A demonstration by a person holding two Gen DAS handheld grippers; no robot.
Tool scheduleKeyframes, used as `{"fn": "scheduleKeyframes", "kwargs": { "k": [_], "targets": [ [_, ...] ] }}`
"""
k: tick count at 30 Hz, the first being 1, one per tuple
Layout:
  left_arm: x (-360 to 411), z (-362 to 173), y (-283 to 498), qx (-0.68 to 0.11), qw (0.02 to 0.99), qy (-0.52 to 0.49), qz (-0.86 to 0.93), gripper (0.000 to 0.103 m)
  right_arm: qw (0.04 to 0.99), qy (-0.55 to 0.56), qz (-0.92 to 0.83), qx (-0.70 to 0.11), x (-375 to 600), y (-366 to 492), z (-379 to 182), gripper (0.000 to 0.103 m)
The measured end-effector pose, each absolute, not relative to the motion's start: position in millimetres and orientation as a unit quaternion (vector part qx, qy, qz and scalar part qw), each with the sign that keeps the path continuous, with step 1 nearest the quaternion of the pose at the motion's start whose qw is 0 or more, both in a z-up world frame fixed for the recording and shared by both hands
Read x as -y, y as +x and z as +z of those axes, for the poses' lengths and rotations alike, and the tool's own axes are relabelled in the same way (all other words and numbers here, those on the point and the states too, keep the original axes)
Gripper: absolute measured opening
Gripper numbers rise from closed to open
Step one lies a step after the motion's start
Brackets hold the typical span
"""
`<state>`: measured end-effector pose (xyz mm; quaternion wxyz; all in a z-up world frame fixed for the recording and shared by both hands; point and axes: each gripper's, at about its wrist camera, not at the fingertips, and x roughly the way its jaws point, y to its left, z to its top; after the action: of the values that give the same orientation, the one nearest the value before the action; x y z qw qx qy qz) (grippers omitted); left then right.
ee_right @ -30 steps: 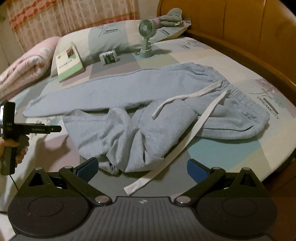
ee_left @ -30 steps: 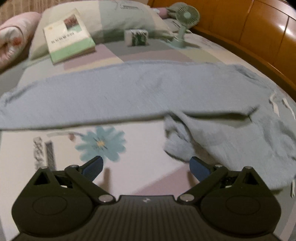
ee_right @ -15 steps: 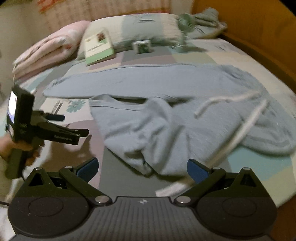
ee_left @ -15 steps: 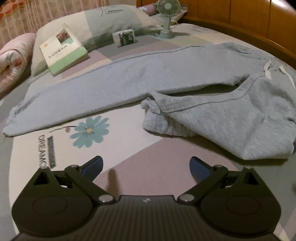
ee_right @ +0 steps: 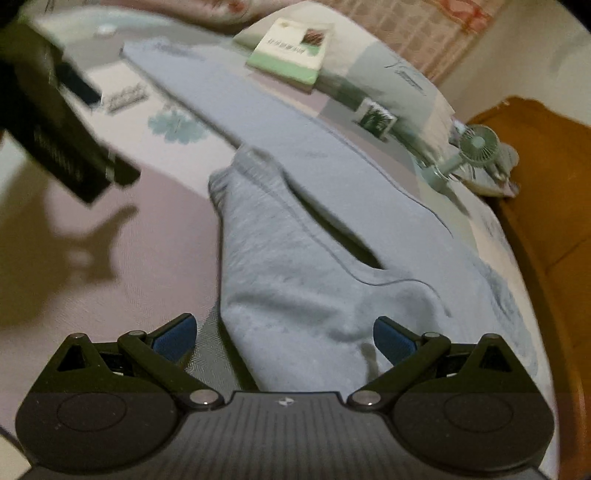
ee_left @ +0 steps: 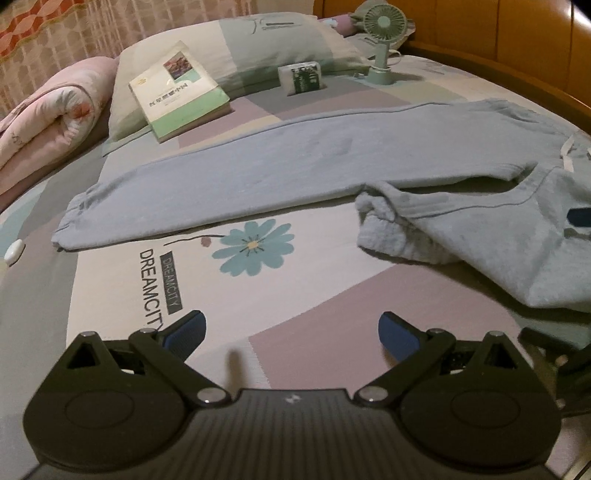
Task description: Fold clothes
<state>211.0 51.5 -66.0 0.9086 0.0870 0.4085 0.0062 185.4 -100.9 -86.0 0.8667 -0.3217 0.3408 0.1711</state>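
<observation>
Light blue-grey sweatpants [ee_left: 295, 162] lie across the bed. One leg stretches flat toward the left; the other leg [ee_left: 461, 229] is bunched and folded back at the right. My left gripper [ee_left: 291, 332] is open above the bare sheet, short of the pants, with nothing between its fingers. In the right wrist view the bunched leg [ee_right: 295, 266] runs toward me, and my right gripper [ee_right: 282, 334] is open low over its near end, blue pads on either side of the cloth. The left gripper's dark body [ee_right: 55, 122] shows at upper left there.
A book [ee_left: 181, 92] leans on a pillow [ee_left: 266, 44] at the back, beside a small packet [ee_left: 304, 77] and a green desk fan [ee_left: 384, 33]. A rolled pink quilt [ee_left: 48, 114] lies far left. A wooden bed frame [ee_right: 546, 206] borders the right side.
My right gripper has swung left and dropped close over the bunched leg; the drawstring has left its view. My left gripper has pulled back and lower, away from the pants.
</observation>
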Motion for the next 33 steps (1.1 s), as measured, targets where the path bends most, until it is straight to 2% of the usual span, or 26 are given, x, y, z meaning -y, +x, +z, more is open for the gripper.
{"fn": "scheduleKeyframes", "kwargs": {
  "k": [9, 18, 33],
  "targets": [
    [-46.6, -65.2, 213.9, -0.408, 0.909, 0.087, -0.002, 0.1, 0.867, -0.364, 0.109, -0.323, 109.5, 199.4, -89.6, 0.103],
    [-34.7, -61.7, 213.8, -0.402, 0.91, 0.097, -0.023, 0.1, 0.887, -0.34, 0.075, -0.304, 145.2, 221.0, -55.1, 0.103],
    [-10.4, -63.3, 217.0, -0.403, 0.908, 0.094, -0.072, 0.1, 0.91, -0.162, 0.017, -0.381, 244.1, 295.8, -30.1, 0.103]
  ]
}}
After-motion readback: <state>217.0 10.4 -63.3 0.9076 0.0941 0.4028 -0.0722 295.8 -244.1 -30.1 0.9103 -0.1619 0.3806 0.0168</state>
